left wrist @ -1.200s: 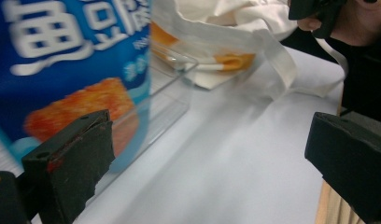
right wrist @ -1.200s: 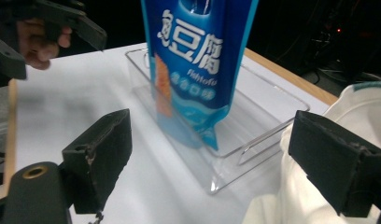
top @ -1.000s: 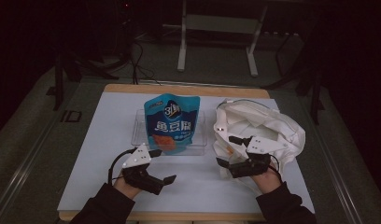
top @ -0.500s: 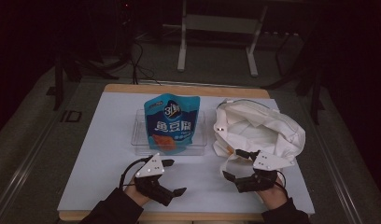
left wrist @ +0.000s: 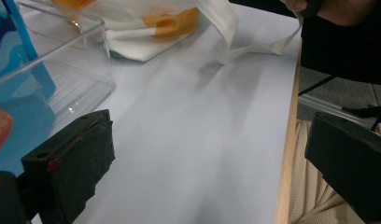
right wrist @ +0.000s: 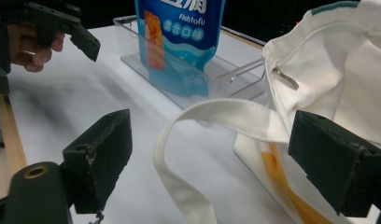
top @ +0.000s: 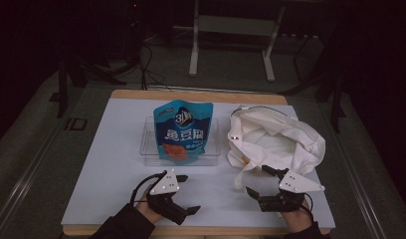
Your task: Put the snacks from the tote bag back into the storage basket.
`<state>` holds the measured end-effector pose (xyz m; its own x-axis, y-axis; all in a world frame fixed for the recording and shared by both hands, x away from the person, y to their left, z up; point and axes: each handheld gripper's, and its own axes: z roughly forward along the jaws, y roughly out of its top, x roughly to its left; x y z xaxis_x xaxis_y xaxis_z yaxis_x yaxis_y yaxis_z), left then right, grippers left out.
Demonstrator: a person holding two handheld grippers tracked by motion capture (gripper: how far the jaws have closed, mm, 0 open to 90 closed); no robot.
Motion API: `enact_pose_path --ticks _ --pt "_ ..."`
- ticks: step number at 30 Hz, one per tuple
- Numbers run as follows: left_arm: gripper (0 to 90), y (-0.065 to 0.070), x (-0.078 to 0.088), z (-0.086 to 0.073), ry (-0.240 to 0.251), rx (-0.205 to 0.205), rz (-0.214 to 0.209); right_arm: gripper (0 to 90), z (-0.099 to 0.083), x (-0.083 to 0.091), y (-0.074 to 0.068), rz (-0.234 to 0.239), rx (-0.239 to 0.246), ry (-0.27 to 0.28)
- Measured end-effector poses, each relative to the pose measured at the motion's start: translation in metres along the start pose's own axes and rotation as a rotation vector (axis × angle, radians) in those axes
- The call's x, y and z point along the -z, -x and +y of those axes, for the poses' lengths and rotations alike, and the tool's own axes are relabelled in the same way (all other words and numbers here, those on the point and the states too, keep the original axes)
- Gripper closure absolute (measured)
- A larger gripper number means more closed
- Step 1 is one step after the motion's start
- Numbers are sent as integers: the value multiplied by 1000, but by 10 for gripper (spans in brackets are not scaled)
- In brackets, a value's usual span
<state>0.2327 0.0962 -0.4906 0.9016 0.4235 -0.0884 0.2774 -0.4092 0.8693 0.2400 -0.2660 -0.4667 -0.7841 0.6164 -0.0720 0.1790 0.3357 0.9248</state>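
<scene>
A blue snack pouch stands upright in a clear plastic tray at mid-table. Right of it lies a crumpled white tote bag with an orange patch. Its strap loops over the table between the wide-apart jaws of my right gripper, untouched by either jaw; that gripper is open near the front edge. My left gripper is open too, low over bare table in front of the tray, with nothing between its fingers. The left gripper view shows the pouch and tray at its left.
The white table top has a wooden front edge close behind both hands. Dark floor, cables and a metal stand lie beyond the far edge. One finger of the left gripper appears far off in the right gripper view.
Both grippers have drawn back toward the front edge of the table. The right one has moved off the bag's near side. Pouch, tray and bag have stayed put.
</scene>
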Motion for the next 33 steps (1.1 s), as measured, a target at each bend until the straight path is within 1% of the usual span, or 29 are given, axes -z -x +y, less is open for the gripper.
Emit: enact_pose_path --ticks 4,6,10,12,14,17,19,25,30,33 --pt "17 1 -3 -3 -17 -9 -3 136 -4 0 -1 -9 8 -10" --pt "17 2 -4 -4 -14 -6 -6 136 -4 0 -1 -5 4 -9" --pt "17 3 -5 -7 -19 -5 -8 136 -5 1 0 -11 4 -4" --pt "17 4 -6 -7 -25 -14 -4 136 -7 1 0 -22 4 0" --pt "17 6 -6 -7 -29 -23 -3 136 -8 1 0 -18 7 -3" --pt "17 6 -6 -7 -22 -22 -4 136 -12 0 -1 -14 24 -14" --pt "17 6 -5 -7 -24 -25 -1 136 -15 0 -1 -22 33 -20" --pt "17 4 -3 -8 -17 -17 7 136 -22 2 0 -39 31 -29" --pt "17 2 0 -9 -3 -18 16 136 -25 2 1 -36 38 -36" --pt "17 2 2 -10 8 -21 25 137 -26 2 1 -31 43 -25"
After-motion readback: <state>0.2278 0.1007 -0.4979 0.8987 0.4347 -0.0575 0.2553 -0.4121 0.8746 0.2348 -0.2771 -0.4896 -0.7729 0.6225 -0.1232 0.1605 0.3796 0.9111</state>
